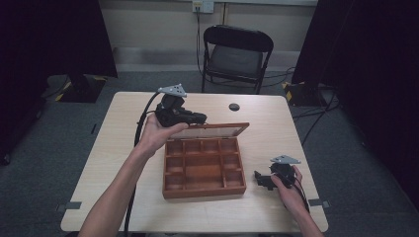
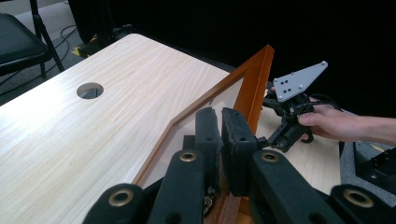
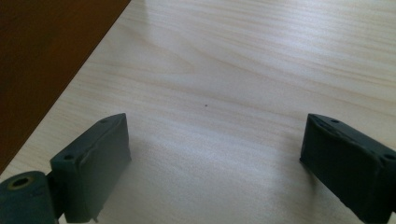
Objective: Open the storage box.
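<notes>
- My left gripper (image 2: 219, 128), black with padded jaws and a grey three-cornered plate on top, is clamped on the frame of the raised lid (image 2: 250, 81) of the reddish-brown wooden compartment box (image 1: 204, 168); the two pads are pressed together over the lid's edge.
- In the high view that same left gripper (image 1: 195, 120) sits at the lid's left end, at the back of the box, with my left hand (image 1: 157, 132) wrapped under it and its black cable trailing down off the table's near edge.
- The lid (image 1: 212, 130) stands up along the far side of the box; its panel looks pale and its frame is the same orange-brown wood.
- The box rests open in the middle of the pale wood-grain table (image 1: 123, 148), its small square compartments showing around a wider middle one.
- My right gripper (image 3: 215, 154) has its jaws wide apart with nothing between them, just bare tabletop beneath.
- In the high view the right gripper (image 1: 262, 180) is just right of the box's front corner, held low by my right hand (image 1: 289, 190).
- Farther out, a round dark cable hole (image 1: 234, 106) sits in the tabletop behind the lid.
- Beyond the table stands a black folding chair (image 1: 236, 54).
</notes>
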### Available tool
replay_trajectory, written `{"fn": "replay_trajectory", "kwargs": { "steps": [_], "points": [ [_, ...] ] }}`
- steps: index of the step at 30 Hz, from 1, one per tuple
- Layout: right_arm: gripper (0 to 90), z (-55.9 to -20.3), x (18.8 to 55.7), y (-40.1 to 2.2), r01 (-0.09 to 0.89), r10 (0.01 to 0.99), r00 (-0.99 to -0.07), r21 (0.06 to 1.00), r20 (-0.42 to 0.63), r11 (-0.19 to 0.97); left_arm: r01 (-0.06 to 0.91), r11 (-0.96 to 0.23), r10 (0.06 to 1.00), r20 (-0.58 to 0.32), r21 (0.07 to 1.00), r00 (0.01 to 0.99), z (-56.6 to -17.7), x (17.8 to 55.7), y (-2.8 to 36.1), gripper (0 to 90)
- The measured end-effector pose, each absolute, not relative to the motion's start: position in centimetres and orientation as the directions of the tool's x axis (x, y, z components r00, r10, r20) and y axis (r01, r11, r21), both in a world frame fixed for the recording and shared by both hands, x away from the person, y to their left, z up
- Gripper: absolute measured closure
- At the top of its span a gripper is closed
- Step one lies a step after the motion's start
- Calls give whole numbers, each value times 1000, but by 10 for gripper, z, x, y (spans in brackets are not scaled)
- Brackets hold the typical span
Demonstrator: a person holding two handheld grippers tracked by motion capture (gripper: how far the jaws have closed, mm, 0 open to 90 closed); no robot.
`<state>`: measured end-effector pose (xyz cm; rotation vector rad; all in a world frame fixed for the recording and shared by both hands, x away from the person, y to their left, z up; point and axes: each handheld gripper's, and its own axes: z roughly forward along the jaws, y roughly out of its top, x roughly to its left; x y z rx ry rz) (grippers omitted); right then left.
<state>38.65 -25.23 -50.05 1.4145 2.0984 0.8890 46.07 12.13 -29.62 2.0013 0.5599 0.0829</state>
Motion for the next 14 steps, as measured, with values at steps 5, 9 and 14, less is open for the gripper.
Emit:
{"fn": "replay_trajectory", "kwargs": {
  "steps": [5,9,14],
  "points": [
    [73,-501,387,-252,635,929,-370,725,-16,265,351,-379,421,-179,856,889,-296,461,121,858],
    [73,-501,387,-252,635,929,-370,725,-15,265,350,-379,420,-178,856,890,-296,461,121,858],
    [73,-500,387,-252,636,929,-370,725,-14,264,350,-379,420,-178,857,890,-296,461,121,859]
  ]
}}
